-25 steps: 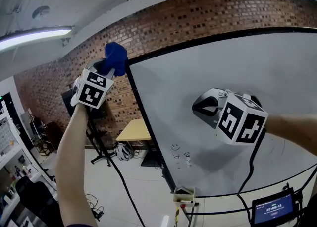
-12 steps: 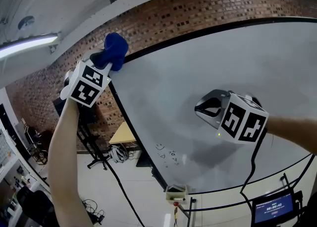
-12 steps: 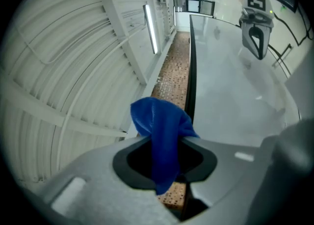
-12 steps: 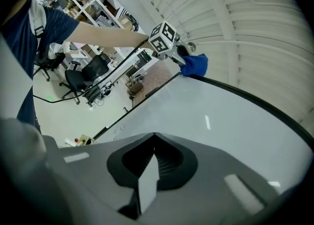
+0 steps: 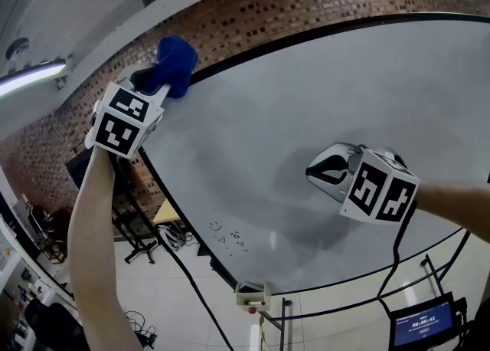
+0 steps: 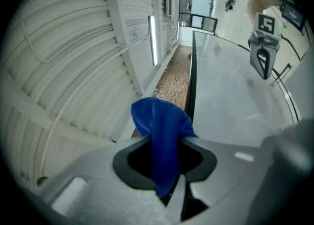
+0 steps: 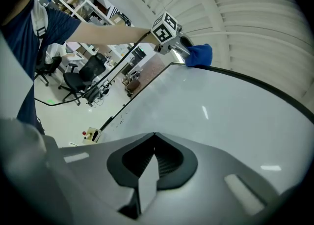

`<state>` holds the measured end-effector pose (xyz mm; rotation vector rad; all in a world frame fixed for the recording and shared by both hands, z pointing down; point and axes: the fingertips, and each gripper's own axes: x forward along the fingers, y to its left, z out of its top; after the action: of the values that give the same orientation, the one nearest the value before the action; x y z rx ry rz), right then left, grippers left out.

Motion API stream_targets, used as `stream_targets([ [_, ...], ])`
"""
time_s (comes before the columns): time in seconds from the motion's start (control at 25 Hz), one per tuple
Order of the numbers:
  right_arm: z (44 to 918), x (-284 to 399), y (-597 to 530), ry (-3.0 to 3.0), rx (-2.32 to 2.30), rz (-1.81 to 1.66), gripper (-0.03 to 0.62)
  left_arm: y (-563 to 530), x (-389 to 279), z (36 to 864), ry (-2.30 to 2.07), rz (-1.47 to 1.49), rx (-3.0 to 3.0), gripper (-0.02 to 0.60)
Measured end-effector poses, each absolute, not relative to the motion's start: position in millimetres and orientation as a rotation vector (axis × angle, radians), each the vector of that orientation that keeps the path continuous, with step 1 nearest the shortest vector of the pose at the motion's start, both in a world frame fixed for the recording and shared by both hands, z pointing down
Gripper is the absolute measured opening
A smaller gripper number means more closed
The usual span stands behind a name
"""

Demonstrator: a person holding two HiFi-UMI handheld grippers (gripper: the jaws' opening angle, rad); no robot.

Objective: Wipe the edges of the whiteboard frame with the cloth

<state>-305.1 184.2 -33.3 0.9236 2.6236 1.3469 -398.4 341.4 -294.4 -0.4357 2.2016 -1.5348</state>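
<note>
A blue cloth [image 5: 176, 62] is bunched in my left gripper [image 5: 157, 80], which is shut on it and holds it against the black top frame [image 5: 306, 31] of the whiteboard [image 5: 321, 119], near its upper left corner. In the left gripper view the cloth [image 6: 162, 130] hangs between the jaws beside the black frame edge [image 6: 191, 86]. My right gripper [image 5: 331, 167] hovers in front of the board's middle, shut and holding nothing; its jaws meet in the right gripper view [image 7: 154, 138]. That view also catches the left gripper [image 7: 172, 42] and cloth [image 7: 198, 54] at the board's top edge.
A brick wall [image 5: 230, 20] stands behind the board. Below are the board's stand with a small box [image 5: 251, 296], a tablet screen [image 5: 421, 325] and cables. Office chairs [image 7: 81, 79] and desks sit farther off across the pale floor.
My left gripper has slid the cloth from the board's left corner rightward along the top frame. The right gripper has drifted slightly lower in front of the board.
</note>
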Motion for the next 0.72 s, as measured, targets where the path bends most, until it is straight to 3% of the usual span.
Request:
stream_targets([
  [0.72, 13.9, -282.8, 93.5, 3.003, 0.545, 1.295, 0.009, 225.2, -376.8, -271.0, 2.06, -1.313, -0.431, 0.1],
])
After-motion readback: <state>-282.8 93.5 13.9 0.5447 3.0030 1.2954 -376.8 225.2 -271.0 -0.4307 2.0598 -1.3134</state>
